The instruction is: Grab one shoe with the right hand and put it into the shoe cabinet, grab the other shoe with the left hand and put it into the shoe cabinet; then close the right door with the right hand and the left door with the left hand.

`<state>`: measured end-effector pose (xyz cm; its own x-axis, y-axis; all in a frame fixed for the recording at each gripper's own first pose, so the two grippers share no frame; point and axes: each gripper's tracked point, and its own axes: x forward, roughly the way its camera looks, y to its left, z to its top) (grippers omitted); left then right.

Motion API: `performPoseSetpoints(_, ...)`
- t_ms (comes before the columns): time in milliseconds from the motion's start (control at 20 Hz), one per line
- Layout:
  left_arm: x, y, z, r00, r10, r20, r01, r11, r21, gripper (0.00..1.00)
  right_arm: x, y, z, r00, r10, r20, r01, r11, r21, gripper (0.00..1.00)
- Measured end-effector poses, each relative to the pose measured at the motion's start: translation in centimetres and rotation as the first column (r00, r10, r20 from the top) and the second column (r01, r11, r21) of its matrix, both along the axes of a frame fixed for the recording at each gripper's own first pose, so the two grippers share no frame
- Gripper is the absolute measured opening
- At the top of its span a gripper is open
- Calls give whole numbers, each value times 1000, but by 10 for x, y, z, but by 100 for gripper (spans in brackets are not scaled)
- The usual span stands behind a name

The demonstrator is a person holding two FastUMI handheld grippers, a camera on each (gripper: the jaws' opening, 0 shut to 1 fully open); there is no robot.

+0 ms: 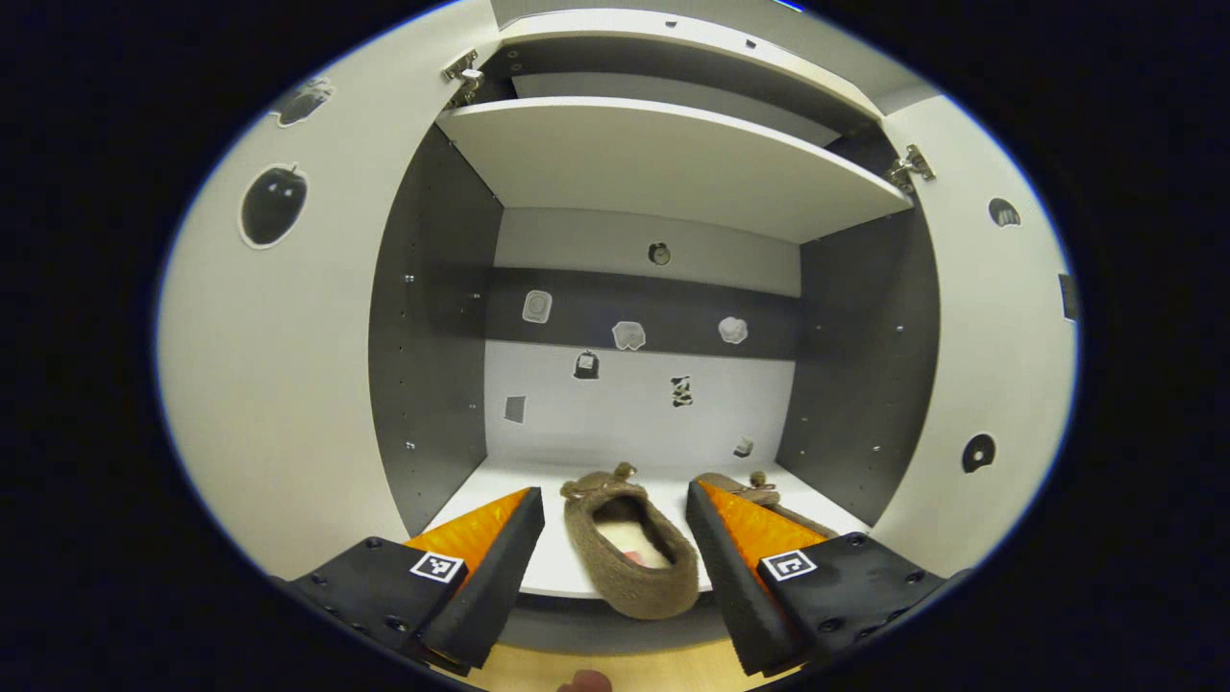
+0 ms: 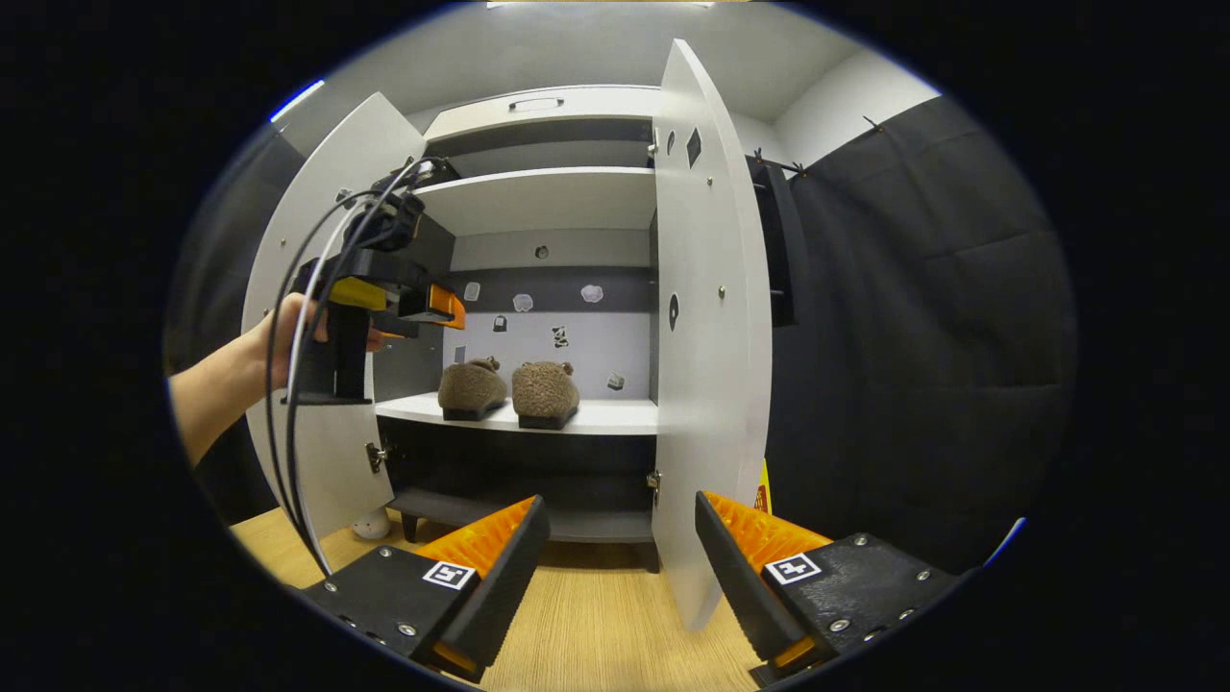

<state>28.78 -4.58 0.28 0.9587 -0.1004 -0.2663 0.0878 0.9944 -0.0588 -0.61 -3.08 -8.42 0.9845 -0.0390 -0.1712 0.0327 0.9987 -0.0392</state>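
— So where do the shoes sit?

— Both fuzzy brown slippers stand on the white middle shelf (image 2: 615, 415) of the shoe cabinet (image 2: 538, 101). In the right gripper view the left shoe (image 2: 471, 387) and the right shoe (image 2: 544, 392) are side by side, touching or nearly so, near the shelf's front edge, heels outward. Each is rounded, woolly, with a dark sole and a small pom-pom on top.

— And the grippers?

— The left gripper (image 1: 615, 567) hovers before that shelf, jaws spread wide and empty, with the left shoe's heel between the fingers but apart from them. A hand (image 2: 288, 341) holds it, cables looping down. The right gripper (image 2: 620, 567) hangs farther back, over the pale wood floor (image 2: 596, 625), jaws likewise released, gripping nothing.

— The cabinet itself?

— Smooth white panels, dark grey inner walls, small stickers on the back. Both doors stand open: the left door (image 2: 327, 240) behind the hand, the right door (image 2: 706, 327) edge-on just ahead of the right gripper. Black cloth (image 2: 922, 336) drapes the wall to the right.
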Motion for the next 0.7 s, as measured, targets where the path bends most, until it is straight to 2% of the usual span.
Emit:
performPoseSetpoints(150,-33,-9,2,998,-32,62,31,999,7,94,2,1,8,1000,10,23,-10,1000,-8,94)
performPoseSetpoints(350,-79,-18,2,990,-71,119,68,997,25,96,3,0,11,1000,10,30,-10,1000,-3,94)
performPoseSetpoints(400,-90,-18,1,989,-77,129,74,997,25,97,2,0,14,999,11,34,-11,1000,4,98)
performPoseSetpoints(500,-110,-22,-9,986,-97,135,97,995,8,94,4,1,15,999,13,44,-13,1000,13,94)
performPoseSetpoints(700,-161,-9,-45,993,-61,99,59,998,28,96,-2,2,16,998,17,53,-18,1000,16,94)
